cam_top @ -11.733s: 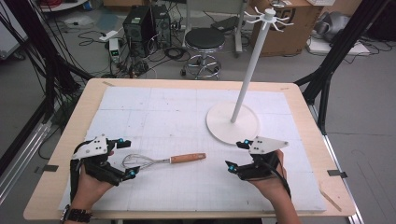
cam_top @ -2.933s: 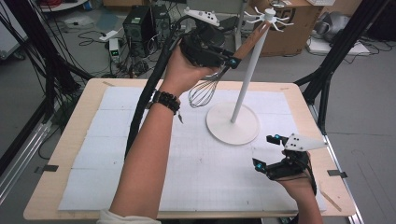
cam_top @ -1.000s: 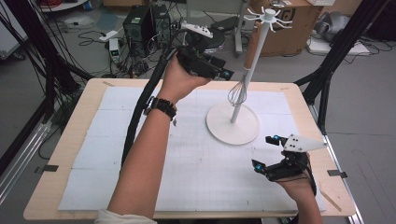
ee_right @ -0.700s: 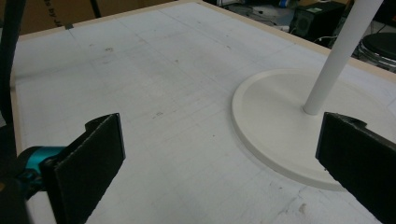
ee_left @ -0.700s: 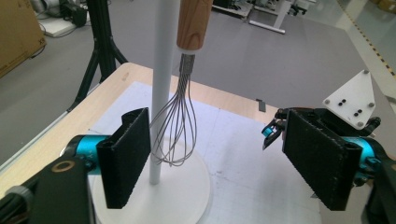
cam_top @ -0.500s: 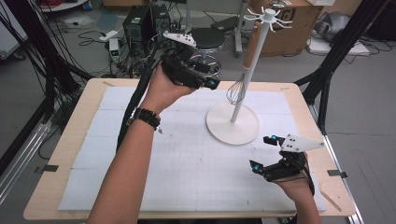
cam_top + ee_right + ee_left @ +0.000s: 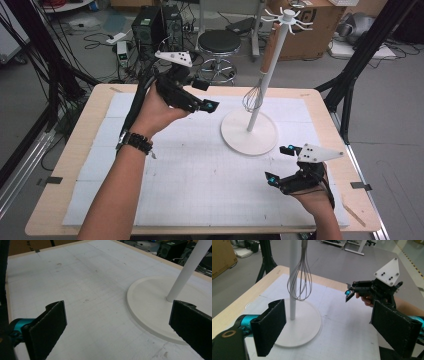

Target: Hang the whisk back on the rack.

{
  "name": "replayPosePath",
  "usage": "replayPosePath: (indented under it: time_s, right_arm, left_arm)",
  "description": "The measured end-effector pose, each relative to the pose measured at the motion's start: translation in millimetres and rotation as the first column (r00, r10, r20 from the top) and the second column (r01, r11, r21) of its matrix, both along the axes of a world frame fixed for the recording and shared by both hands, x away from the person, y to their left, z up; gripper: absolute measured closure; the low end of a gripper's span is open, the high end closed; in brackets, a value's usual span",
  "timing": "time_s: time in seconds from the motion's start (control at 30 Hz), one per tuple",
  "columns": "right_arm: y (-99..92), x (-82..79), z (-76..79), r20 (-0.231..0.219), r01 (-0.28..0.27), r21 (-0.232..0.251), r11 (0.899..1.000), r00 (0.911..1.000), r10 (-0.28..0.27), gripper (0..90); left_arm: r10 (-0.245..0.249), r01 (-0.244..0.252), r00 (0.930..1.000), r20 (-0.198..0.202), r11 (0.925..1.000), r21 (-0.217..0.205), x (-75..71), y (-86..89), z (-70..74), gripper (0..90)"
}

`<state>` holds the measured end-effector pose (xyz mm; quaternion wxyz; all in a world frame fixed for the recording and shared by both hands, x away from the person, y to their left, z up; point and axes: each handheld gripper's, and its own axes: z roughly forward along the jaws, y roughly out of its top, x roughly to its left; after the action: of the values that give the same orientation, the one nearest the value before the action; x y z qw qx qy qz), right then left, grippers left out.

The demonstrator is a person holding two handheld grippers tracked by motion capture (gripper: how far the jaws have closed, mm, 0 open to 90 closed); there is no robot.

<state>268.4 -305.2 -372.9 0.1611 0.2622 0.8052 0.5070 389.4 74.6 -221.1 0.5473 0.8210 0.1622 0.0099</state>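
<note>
Hanging off the tall white hook stand point(image 7: 267, 75) by its wooden handle, the wire balloon whisk point(image 7: 252, 98) dangles beside the pole, loops above the round base point(image 7: 248, 133). The left gripper point(image 7: 210, 106) has just been opening; its jaws stand spread with nothing between them, off to the side of the whisk. Biggest risk I'd guess: the whisk only sits on a thin hook, so a brush from that hand or its trailing cable could swing it off or rock the stand. The right gripper point(image 7: 278, 164) rests near the table's point(image 7: 90, 130) front edge, jaws also spread and empty. Nothing else sits on the white gridded mat point(image 7: 190, 165); the stool point(image 7: 220, 42) and cardboard box point(image 7: 320, 30) are well behind.
</note>
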Motion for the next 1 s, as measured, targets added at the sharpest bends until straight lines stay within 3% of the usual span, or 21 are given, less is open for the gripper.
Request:
replayPosePath:
  time_s: [0.27, 0.33, 0.5, 0.67, 0.8, 1.0]
  right_arm:
    - [-0.1, 0.0, 0.0, -0.005, 0.004, 0.001, 1.000, 1.0000, -0.004, 0.2]
    - [-0.3, 0.6, 0.0, 0.004, 0.008, 0.001, 1.000, 1.0000, -0.008, 0.2]
    - [-0.3, 0.7, -0.3, 0.001, 0.008, -0.002, 1.000, 1.0000, -0.008, 0.2]
    - [0.6, 1.2, -1.4, -0.006, 0.005, -0.007, 1.000, 1.0000, -0.005, 0.2]
    - [1.6, 1.9, -2.1, -0.007, 0.005, -0.007, 1.000, 1.0000, -0.005, 0.2]
    - [2.1, 2.9, -3.0, -0.012, 0.005, -0.004, 1.000, 0.9999, -0.005, 0.2]
  left_arm:
    - [0.025, -0.025, 0.9997, -0.004, 0.9996, 0.013, -14.6, 23.0, -16.6, 9.2]
    - [0.042, -0.042, 0.9991, 0.010, 0.9986, 0.033, -19.6, 28.0, -20.8, 8.9]
    - [0.063, -0.063, 0.9980, 0.003, 0.9980, -0.006, -29.6, 42.7, -31.9, 6.8]
    - [0.086, -0.086, 0.9962, 0.013, 0.9963, 0.000, -38.4, 56.9, -42.5, 6.3]
    - [0.108, -0.110, 0.9933, 0.040, 0.9935, 0.030, -47.6, 66.3, -51.8, 5.9]
    - [0.135, -0.136, 0.9904, 0.030, 0.9907, 0.012, -59.3, 83.7, -72.4, 2.7]
